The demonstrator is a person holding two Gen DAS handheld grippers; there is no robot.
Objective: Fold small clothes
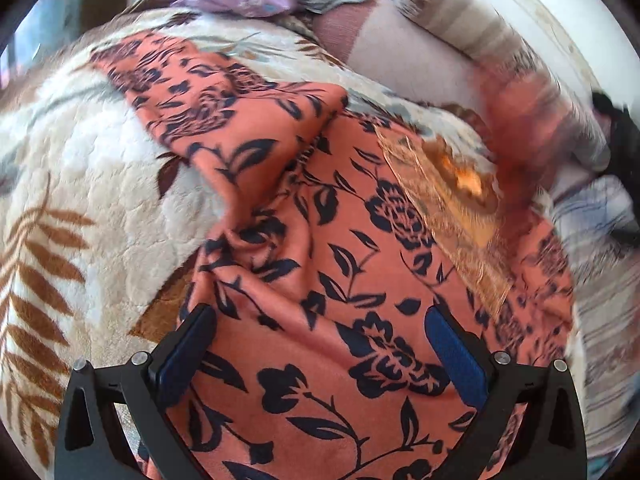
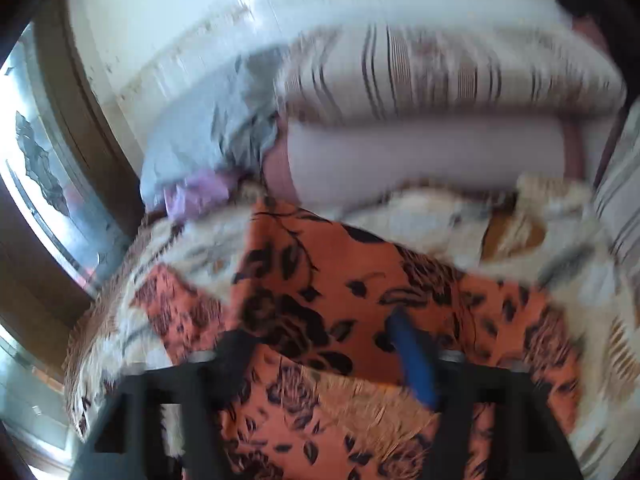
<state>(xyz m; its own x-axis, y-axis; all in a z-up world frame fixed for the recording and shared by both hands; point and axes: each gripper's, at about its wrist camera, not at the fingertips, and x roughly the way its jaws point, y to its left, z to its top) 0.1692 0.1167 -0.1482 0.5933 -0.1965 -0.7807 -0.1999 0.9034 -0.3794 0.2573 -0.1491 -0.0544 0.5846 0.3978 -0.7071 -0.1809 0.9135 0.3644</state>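
Note:
An orange garment with a dark navy flower print lies spread and partly folded over on a fleecy leaf-patterned blanket. My left gripper hangs just above it, jaws wide open, the cloth showing between the blue pads. In the right wrist view the same garment lies below my right gripper, which is open; the picture is blurred by motion. A blurred orange shape at the garment's right edge in the left view cannot be made out.
A striped pillow and a mauve cushion lie at the far side of the bed. A heap of grey and lilac clothes sits at the far left by the wall. A window is on the left.

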